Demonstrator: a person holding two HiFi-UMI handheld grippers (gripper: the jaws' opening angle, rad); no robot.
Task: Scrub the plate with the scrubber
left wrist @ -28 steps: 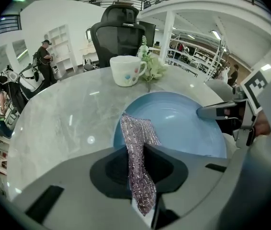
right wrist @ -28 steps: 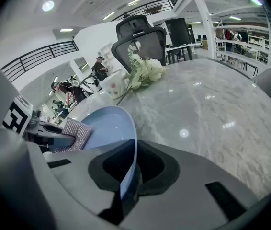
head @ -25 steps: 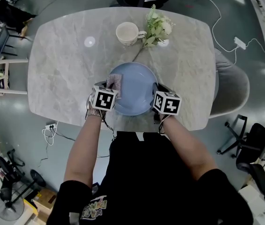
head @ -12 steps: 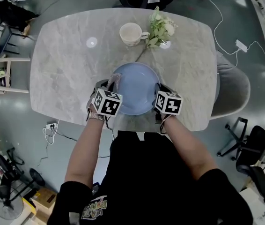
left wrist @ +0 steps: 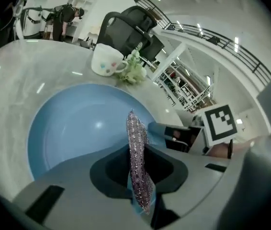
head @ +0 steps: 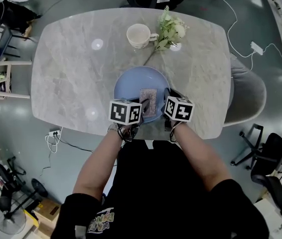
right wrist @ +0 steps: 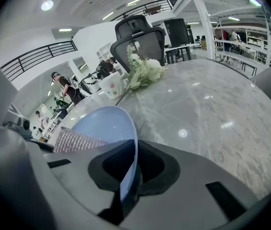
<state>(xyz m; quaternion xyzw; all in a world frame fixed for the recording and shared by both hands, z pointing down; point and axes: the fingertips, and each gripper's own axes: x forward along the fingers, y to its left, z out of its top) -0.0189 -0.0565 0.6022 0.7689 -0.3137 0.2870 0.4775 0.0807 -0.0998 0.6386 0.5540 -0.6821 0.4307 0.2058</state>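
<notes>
Holding the blue plate [head: 131, 83] steady on the counter [head: 66, 73] matters most. Our right hand-held gripper [head: 166, 96] pinches the plate's near-right rim, but its jaws have just eased slightly wider, so we judge a firmer pinch wise. Our left hand-held gripper [head: 142, 104] is clenched on the scrubber [head: 148, 100], broad face over the plate's near side. We should press evenly and sweep the whole bowl.

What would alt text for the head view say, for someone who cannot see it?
From above: the left gripper holds a scrubber over a blue plate, whose rim the right gripper clamps, on a marble table. A mug and flowers stand beyond the plate.
</notes>
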